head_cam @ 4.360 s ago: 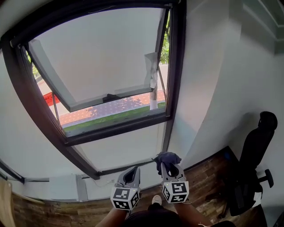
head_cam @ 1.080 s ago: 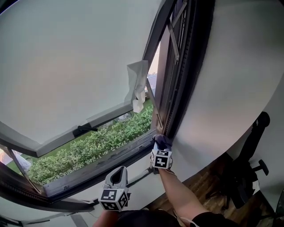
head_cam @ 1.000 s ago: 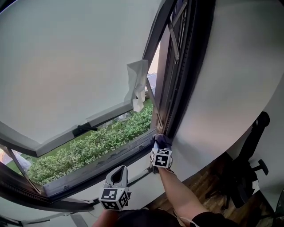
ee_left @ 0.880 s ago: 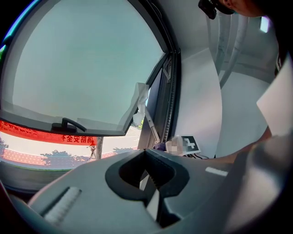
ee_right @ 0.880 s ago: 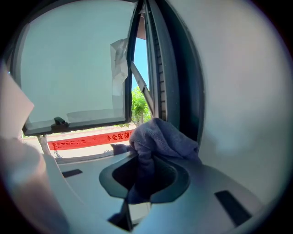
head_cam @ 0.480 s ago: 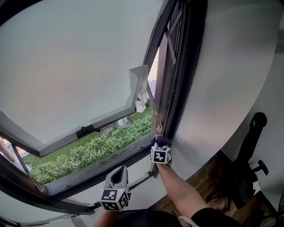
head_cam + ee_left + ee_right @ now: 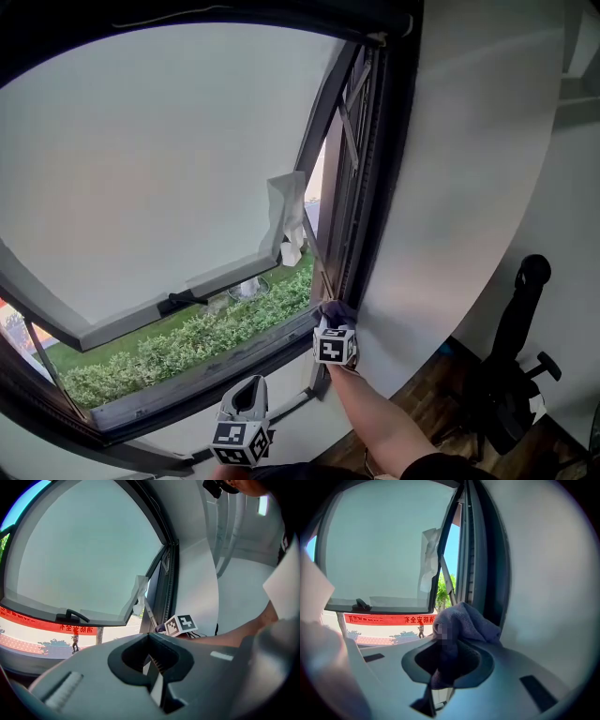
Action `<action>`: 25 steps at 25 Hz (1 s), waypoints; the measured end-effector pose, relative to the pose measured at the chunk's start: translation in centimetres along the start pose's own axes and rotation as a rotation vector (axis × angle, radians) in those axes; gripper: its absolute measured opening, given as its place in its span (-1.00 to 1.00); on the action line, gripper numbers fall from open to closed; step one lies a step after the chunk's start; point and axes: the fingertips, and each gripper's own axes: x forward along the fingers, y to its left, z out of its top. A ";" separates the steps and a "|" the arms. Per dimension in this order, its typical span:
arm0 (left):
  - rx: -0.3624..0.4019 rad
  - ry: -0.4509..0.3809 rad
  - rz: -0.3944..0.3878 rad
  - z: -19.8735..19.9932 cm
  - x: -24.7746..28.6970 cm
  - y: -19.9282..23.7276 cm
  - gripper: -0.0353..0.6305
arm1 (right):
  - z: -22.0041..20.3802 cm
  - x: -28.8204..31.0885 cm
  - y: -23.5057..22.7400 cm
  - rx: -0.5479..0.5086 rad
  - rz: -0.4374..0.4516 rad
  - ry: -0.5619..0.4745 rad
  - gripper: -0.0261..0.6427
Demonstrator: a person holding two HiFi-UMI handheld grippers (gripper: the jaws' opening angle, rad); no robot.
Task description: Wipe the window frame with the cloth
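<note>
The right gripper [image 7: 440, 667] has its jaws clamped on the cloth [image 7: 464, 620], bunched just past their tips by the window frame [image 7: 487, 564]. The left gripper [image 7: 151, 667] has its jaws together, empty. Hard rubbing might pull the cloth out.

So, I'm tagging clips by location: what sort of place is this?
Indoors, probably an office or similar room, at a window pushed open outward. A black office chair stands on wood flooring by a white wall, and a hedge shows outside below the sash.
</note>
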 end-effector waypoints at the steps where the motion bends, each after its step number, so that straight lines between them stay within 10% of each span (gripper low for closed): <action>1: 0.003 0.000 -0.006 0.0 0.0 -0.1 -0.87 | 0.3 -0.2 -0.1 0.008 -0.001 -0.006 -0.74; 25: 0.003 0.023 -0.035 -0.5 1.0 -0.1 -0.87 | 8.2 -3.0 -1.2 0.080 0.022 -0.159 -0.74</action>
